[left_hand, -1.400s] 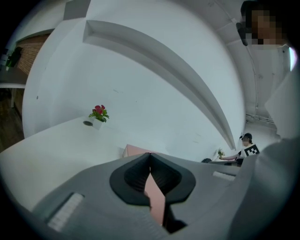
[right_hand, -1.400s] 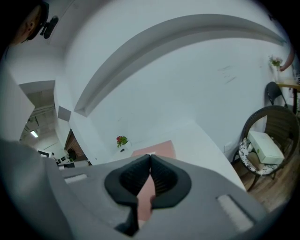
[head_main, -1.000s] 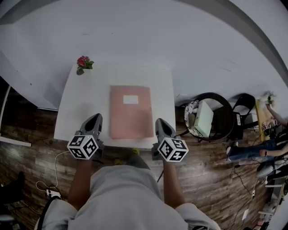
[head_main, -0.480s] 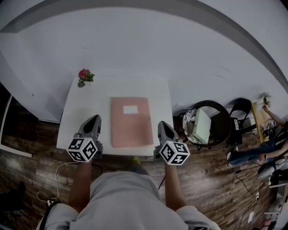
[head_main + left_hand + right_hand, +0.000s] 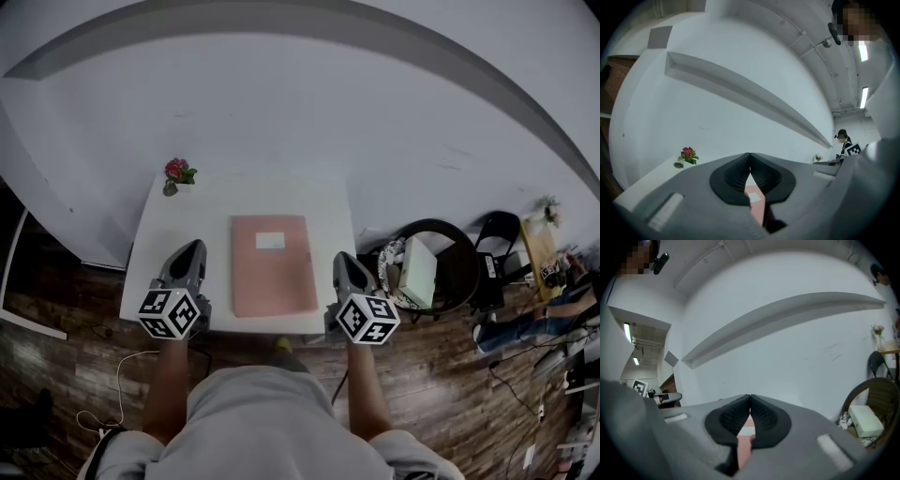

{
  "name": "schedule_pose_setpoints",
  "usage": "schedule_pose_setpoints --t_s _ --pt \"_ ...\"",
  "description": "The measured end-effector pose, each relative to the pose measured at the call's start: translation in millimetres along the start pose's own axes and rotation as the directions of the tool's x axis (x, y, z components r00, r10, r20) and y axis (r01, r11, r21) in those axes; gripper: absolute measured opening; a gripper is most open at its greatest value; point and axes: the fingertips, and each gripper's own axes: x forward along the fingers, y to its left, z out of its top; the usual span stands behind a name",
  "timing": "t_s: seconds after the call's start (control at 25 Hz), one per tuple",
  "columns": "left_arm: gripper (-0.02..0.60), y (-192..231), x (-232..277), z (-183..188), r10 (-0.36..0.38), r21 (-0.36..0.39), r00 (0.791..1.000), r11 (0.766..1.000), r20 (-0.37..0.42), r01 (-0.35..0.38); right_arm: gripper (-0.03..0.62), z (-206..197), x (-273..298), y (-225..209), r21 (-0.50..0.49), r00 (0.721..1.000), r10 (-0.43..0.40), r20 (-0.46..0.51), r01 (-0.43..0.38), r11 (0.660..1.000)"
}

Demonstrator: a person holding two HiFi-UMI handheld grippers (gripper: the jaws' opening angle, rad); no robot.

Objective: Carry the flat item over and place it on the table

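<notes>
A flat pink folder [image 5: 273, 264] with a white label lies on the white table [image 5: 164, 253], near the middle. My left gripper [image 5: 190, 248] hovers over the table's front left part, left of the folder, jaws shut and empty. My right gripper [image 5: 343, 258] is at the folder's right side near the table's right edge, also shut with nothing in it. In the left gripper view the closed jaws [image 5: 749, 157] meet at the tips, and a strip of the folder [image 5: 753, 199] shows below them. The right gripper view shows the same closed jaws [image 5: 750, 397] above the folder [image 5: 743, 444].
A small pot of red flowers [image 5: 175, 172] stands at the table's far left corner. Right of the table is a dark round chair [image 5: 459, 246] holding a white box [image 5: 417, 265]. A white wall runs behind the table. A person [image 5: 534, 323] is at the far right on the wood floor.
The head view has shifted, so the table and folder sit a little lower and smaller in the picture. The folder stays flat on the table. Both grippers stay shut beside it.
</notes>
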Motion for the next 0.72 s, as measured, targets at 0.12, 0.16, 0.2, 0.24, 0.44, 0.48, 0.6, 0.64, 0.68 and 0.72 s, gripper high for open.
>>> schedule_pose_setpoints --t_s 0.12,0.16,0.2,0.24,0.44,0.48,0.6,0.64,0.68,0.72 --pt "0.007 -2 -1 8 0.003 0.01 1.0 1.0 0.016 -0.003 0.003 8 -2 0 -0.014 1.0 0.0 0.013 0.0 1.0" --pt "0.006 -3 0 11 0.002 0.015 1.0 1.0 0.02 -0.003 0.003 10 -2 0 -0.018 1.0 0.0 0.018 0.001 1.0" --pt "0.006 -4 1 13 0.002 0.021 1.0 1.0 0.023 -0.003 0.003 12 -2 -1 -0.021 1.0 -0.001 0.022 0.001 1.0" --pt "0.007 -5 2 15 0.002 0.025 1.0 1.0 0.026 -0.003 0.003 14 -2 -1 -0.024 1.0 -0.001 0.026 0.001 1.0" --pt "0.008 -6 1 20 0.006 0.037 0.999 0.999 0.037 -0.008 0.003 16 -3 -3 -0.034 1.0 0.0 0.027 0.001 0.999" --pt "0.007 -7 1 22 0.006 0.04 0.999 0.999 0.041 -0.008 0.003 18 -3 -4 -0.035 1.0 -0.001 0.028 0.002 0.999" --pt "0.008 -5 -2 25 0.011 0.045 0.999 0.999 0.047 -0.013 0.003 21 -2 -4 -0.038 0.999 -0.003 0.036 0.004 0.999" --pt "0.007 -5 -3 26 0.011 0.049 0.999 0.999 0.048 -0.013 0.003 22 -3 -3 -0.039 0.999 -0.002 0.04 0.004 0.999" --pt "0.008 -5 -3 27 0.009 0.056 0.999 0.998 0.048 -0.012 0.003 23 -3 -2 -0.041 0.999 -0.001 0.043 0.003 0.999" --pt "0.007 -7 -4 28 0.008 0.064 0.999 0.998 0.048 -0.011 0.003 24 -4 -2 -0.042 0.999 -0.001 0.047 0.003 0.999"
